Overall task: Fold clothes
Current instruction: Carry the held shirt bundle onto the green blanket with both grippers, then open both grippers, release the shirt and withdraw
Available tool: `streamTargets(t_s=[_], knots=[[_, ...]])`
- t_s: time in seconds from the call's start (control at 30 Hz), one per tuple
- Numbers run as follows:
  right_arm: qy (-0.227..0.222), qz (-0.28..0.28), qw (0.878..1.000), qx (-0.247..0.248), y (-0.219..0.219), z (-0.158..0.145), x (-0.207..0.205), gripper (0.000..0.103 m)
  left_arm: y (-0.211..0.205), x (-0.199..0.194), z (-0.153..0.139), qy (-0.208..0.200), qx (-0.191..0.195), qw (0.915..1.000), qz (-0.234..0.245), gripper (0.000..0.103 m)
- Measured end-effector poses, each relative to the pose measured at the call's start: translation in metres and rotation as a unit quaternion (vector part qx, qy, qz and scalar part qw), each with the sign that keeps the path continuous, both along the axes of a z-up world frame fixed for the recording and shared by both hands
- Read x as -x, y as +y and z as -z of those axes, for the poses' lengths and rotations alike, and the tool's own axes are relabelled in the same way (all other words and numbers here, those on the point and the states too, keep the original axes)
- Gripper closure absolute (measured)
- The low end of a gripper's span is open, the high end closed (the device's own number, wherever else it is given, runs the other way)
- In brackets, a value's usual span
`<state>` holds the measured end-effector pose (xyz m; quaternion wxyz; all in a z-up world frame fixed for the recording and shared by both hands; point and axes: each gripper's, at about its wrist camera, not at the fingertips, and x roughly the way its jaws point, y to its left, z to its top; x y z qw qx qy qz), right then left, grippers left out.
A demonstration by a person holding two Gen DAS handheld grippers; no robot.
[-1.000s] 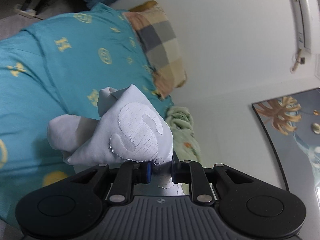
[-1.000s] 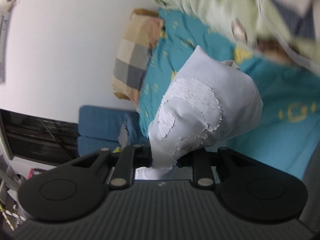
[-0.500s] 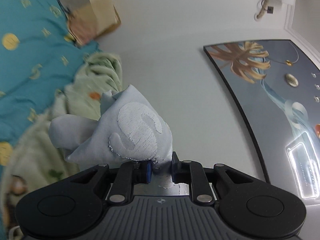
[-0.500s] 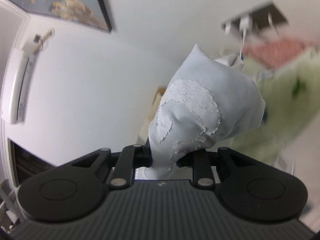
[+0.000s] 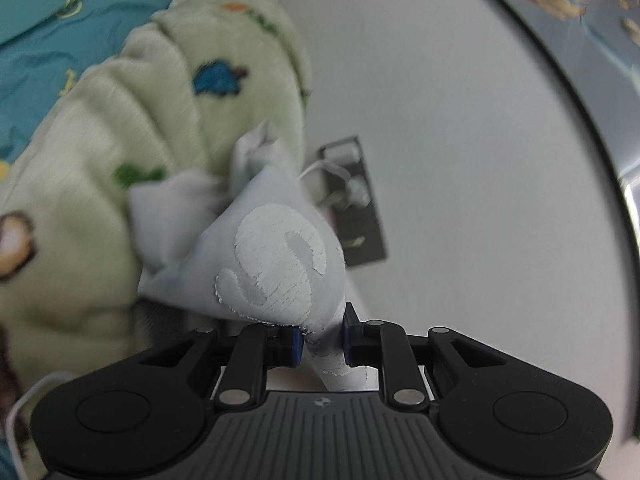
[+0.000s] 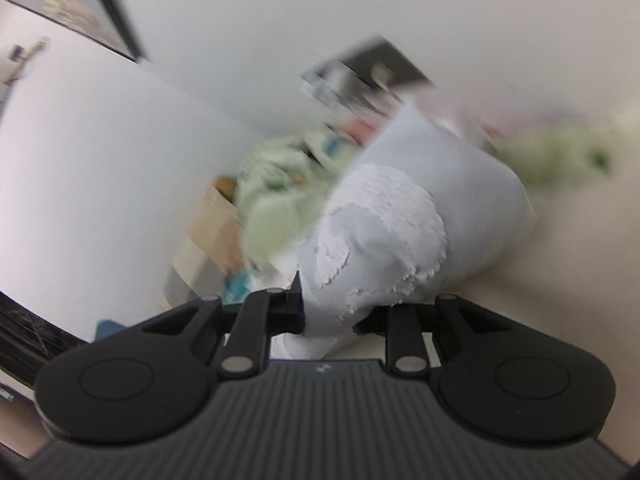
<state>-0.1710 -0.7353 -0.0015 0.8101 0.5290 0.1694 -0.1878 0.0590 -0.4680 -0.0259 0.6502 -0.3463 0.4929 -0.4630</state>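
Both cameras have swung since a second ago: back then they looked down at the blue bed sheet, and now they look up at the white wall (image 5: pixel 460 140), with the right view all blurry from moving fast. Biggest thing in sight is the pale green blanket (image 5: pixel 100 160) with little animal shapes, bunched up on the blue sheet (image 5: pixel 48 20) in the left view. Next comes the dark picture frame (image 5: pixel 592 92) curving along the wall. Then comes the task's thing, a pale grey-blue garment (image 5: pixel 280 264) with a white stitched patch on it, held up in the air in front of the blanket and not lying on the bed. It looks light and very soft, so it will flop and sag wherever it is not held, and a grip on an edge or corner should keep it spread. The left gripper (image 5: pixel 322 340) is closed tight on a bunch of this cloth. The right gripper (image 6: pixel 328 316) pinches another bunch of the same cloth (image 6: pixel 420 216), though its far finger is partly hidden. How far the folding has got cannot be told from here.
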Motion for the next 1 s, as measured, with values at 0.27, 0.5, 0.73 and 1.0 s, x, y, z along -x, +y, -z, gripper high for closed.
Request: streamTargets(t_s=[0.27,0.5,0.73,1.0], knots=[[0.003,0.009,1.000,-0.010,0.007,0.010,0.016,0.076,0.015,0.022,0.016,-0.043,-0.060,0.9969,0.026,0.072],[0.035,0.028,0.998,0.050,0.032,-0.038,0.055,0.057,0.029,0.047,-0.028,-0.158,-0.128,0.9788,0.026,0.038],[0.037,0.035,0.992,0.112,0.058,-0.068,0.098,0.048,0.061,0.108,-0.105,-0.272,-0.153,0.9496,0.027,0.020],[0.040,0.024,0.976,0.211,0.096,-0.105,0.118,0.020,0.100,0.171,-0.161,-0.368,-0.168,0.9146,0.004,0.001]])
